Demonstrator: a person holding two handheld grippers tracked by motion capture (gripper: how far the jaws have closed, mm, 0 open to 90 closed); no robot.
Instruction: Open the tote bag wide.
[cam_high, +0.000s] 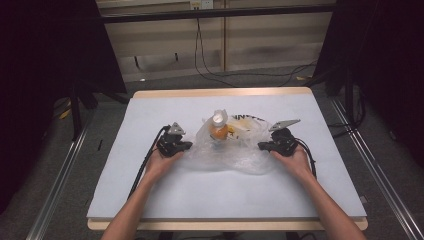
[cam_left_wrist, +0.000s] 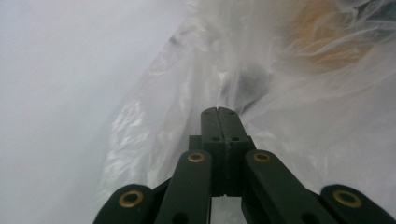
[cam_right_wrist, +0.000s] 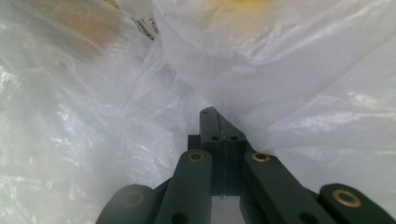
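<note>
High view: a person's two forearms reach in from the near edge of a pale desk (cam_high: 150, 200), each hand wrapped around a black gripper at either side of a crumpled clear plastic bag (cam_high: 225, 157) lying at the middle of the desk. The left gripper (cam_high: 188, 146) points inward from the bag's left edge, the left hand (cam_high: 162, 161) low against the desk with the wrist straight and a dark cable trailing back along the forearm. The right gripper (cam_high: 261, 146) mirrors it at the bag's right edge, the right hand (cam_high: 295, 157) likewise low, a grey three-cornered plate standing above it. Inside the bag stands a small bottle (cam_high: 218, 127) of orange liquid with a white cap, beside a yellow-and-white packet (cam_high: 245, 125).

In the left gripper view the jaws are pressed fully together, their tips (cam_left_wrist: 218, 112) at a fold of the plastic film (cam_left_wrist: 196, 84); whether film is pinched between them cannot be told. In the right gripper view the jaws are likewise closed, their tips (cam_right_wrist: 211, 113) buried in a crease of the film (cam_right_wrist: 289, 70).
</note>
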